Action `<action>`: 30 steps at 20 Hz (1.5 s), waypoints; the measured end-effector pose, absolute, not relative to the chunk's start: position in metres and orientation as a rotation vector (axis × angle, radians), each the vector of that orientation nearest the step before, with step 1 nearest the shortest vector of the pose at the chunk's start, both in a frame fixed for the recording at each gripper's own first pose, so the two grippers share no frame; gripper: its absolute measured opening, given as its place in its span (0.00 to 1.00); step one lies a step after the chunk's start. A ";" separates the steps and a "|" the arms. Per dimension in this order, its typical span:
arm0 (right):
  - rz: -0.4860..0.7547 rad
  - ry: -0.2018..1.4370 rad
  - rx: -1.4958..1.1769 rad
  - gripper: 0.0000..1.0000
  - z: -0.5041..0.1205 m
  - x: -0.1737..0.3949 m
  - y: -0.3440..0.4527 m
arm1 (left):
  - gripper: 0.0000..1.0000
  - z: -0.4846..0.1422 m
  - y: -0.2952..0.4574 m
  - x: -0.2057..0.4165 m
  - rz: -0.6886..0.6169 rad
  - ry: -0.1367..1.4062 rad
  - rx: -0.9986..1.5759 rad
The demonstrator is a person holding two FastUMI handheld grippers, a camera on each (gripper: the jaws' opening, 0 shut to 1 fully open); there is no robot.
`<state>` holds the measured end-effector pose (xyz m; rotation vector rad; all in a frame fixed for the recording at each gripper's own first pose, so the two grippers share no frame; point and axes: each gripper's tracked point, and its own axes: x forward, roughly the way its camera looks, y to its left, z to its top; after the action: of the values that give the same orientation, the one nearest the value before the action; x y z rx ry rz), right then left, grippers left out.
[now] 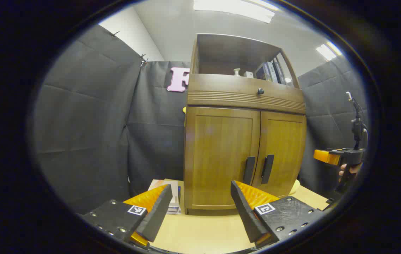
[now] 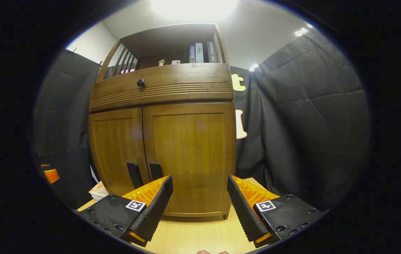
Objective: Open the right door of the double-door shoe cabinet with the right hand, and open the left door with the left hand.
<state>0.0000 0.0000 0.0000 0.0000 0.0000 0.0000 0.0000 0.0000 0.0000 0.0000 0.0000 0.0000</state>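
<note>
The brown wooden double-door shoe cabinet (image 2: 161, 141) stands on the pale wooden tabletop (image 2: 193, 240) with both doors shut. Two dark vertical bar handles sit side by side at the centre seam, low on the doors; their long axes run upright.

The right gripper (image 2: 199, 197) has its fingers spread wide and holds nothing. The right door's handle (image 2: 155, 171) lies ahead and to the left of its fingers, well apart, so it probably has to shift left before closing in.

The left gripper (image 1: 201, 204) is likewise spread and empty. The left door's handle (image 1: 249, 170) lies ahead and to the right of its fingers.

Judging by the task order, the right gripper moves first.
</note>
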 end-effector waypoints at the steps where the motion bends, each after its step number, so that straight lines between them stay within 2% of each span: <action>1: 0.005 0.003 0.002 0.97 -0.001 0.000 0.001 | 0.96 0.000 0.000 -0.001 0.000 0.000 -0.002; 15: 0.066 0.022 0.014 0.96 0.003 0.014 0.016 | 0.96 -0.008 0.002 -0.010 0.063 0.010 -0.021; 30: 0.202 0.072 0.036 0.96 -0.003 0.089 0.086 | 0.96 -0.007 0.019 -0.022 0.235 0.050 -0.022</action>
<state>0.0889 0.0855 -0.0034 0.0360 0.0716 0.2018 -0.0222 0.0193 -0.0068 -0.0216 0.0496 0.2351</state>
